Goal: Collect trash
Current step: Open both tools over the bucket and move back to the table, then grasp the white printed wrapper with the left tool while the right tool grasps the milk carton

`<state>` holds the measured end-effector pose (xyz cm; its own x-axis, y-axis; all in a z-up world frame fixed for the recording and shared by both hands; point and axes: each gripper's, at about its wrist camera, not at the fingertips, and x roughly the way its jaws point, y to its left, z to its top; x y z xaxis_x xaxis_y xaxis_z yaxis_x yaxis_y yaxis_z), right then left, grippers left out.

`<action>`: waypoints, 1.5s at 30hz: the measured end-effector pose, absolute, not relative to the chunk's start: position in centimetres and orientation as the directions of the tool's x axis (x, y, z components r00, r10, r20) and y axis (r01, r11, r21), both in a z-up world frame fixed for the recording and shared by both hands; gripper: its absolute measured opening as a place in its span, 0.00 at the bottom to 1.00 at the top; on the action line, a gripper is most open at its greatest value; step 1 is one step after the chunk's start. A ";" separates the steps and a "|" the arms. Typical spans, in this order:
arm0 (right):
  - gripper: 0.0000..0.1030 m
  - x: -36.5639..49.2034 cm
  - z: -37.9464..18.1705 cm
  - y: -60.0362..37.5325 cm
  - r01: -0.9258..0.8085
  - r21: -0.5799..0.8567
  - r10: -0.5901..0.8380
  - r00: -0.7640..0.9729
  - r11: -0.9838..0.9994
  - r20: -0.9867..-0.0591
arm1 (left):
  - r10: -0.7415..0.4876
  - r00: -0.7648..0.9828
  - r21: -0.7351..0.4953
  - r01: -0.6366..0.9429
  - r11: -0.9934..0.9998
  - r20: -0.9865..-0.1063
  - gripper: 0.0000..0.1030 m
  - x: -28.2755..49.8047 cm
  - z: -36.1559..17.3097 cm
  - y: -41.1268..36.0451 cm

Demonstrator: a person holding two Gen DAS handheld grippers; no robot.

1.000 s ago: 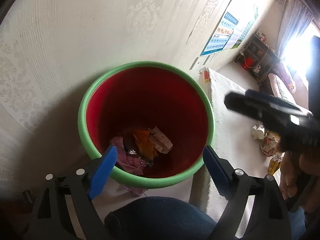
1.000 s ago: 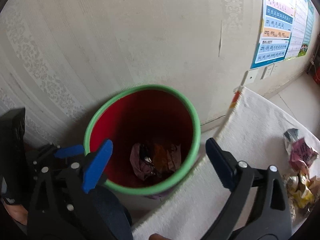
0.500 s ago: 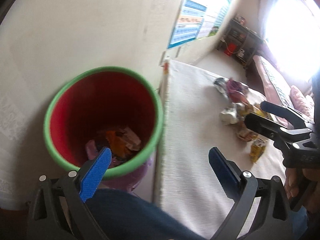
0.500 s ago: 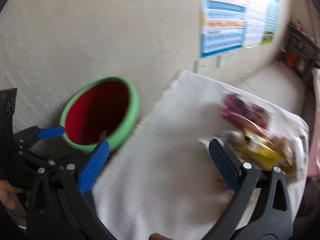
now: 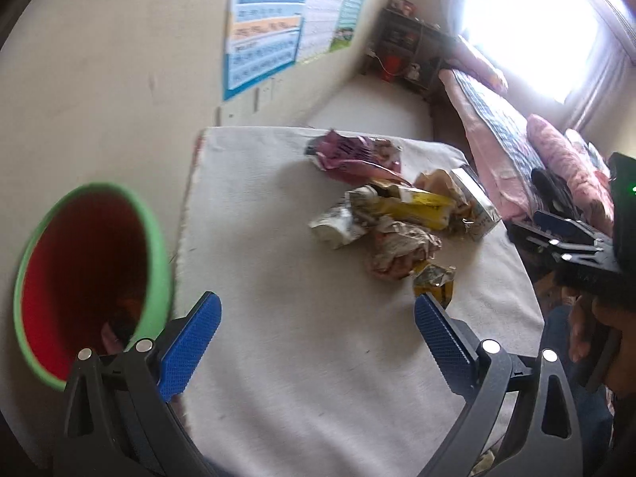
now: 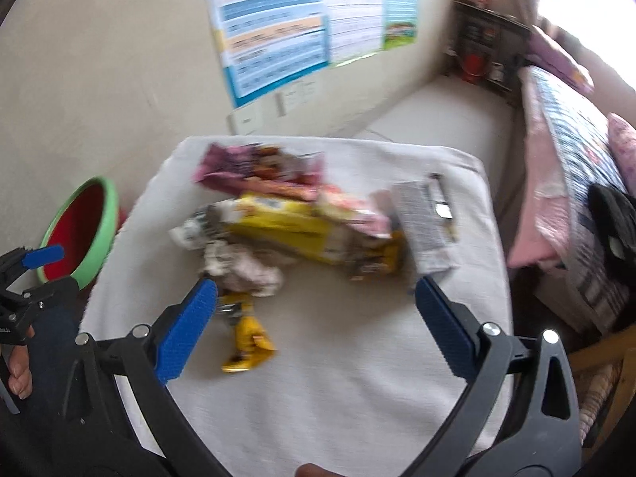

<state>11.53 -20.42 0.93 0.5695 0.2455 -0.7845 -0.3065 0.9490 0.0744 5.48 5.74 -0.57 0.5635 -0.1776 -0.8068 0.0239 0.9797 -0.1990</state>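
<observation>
A pile of crumpled wrappers (image 5: 393, 214) lies on a white cloth-covered table (image 5: 302, 357); it also shows in the right wrist view (image 6: 286, 226). A small yellow wrapper (image 6: 246, 338) lies nearest. A red bin with a green rim (image 5: 85, 278) stands left of the table and holds some trash; it also shows in the right wrist view (image 6: 79, 230). My left gripper (image 5: 316, 342) is open and empty above the table's near part. My right gripper (image 6: 316, 318) is open and empty just short of the pile. The right gripper shows in the left wrist view (image 5: 564, 234).
A beige wall with posters (image 5: 270, 28) runs behind the table. A bed with pink bedding (image 5: 528, 151) is on the right. A dark shelf (image 5: 405, 47) stands in the far corner. The person's knee is below the left gripper.
Both grippers have swung right, away from above the bin and over the table towards the wrapper pile. Both stay open and empty.
</observation>
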 end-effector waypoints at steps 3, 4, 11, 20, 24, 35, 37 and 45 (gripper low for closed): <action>0.95 12.2 0.8 -23.0 -0.256 0.077 0.218 0.582 0.964 -0.783 | -0.191 0.550 -0.193 0.054 0.980 -0.813 0.90 6.9 -0.8 4.3; 0.95 12.4 0.7 -23.8 -0.243 0.079 0.211 0.585 0.967 -0.783 | -0.191 0.547 -0.190 0.060 0.980 -0.815 0.90 7.3 -0.8 4.0; 0.95 14.5 -0.6 -26.1 -0.198 0.067 0.174 0.591 0.978 -0.787 | -0.201 0.520 -0.204 0.052 0.978 -0.830 0.90 9.8 -1.6 4.0; 0.95 17.0 -3.5 -27.2 -0.169 0.053 0.142 0.570 0.984 -0.810 | -0.183 0.489 -0.177 0.058 0.983 -0.853 0.90 12.5 -3.5 4.4; 0.83 18.2 -5.0 -27.9 -0.157 0.055 0.133 0.544 0.986 -0.828 | -0.207 0.498 -0.185 0.095 0.978 -0.842 0.86 13.4 -3.9 3.7; 0.71 19.4 -6.4 -27.4 -0.179 0.035 0.124 0.515 0.983 -0.848 | -0.223 0.445 -0.197 0.105 0.975 -0.867 0.75 16.9 -6.3 3.0; 0.71 19.6 -6.5 -27.4 -0.179 0.038 0.126 0.514 0.983 -0.849 | -0.223 0.432 -0.194 0.110 0.975 -0.874 0.75 17.5 -6.9 2.7; 0.70 20.1 -6.1 -27.6 -0.175 0.025 0.113 0.516 0.984 -0.849 | -0.241 0.412 -0.192 0.157 0.969 -0.879 0.71 20.0 -7.0 2.2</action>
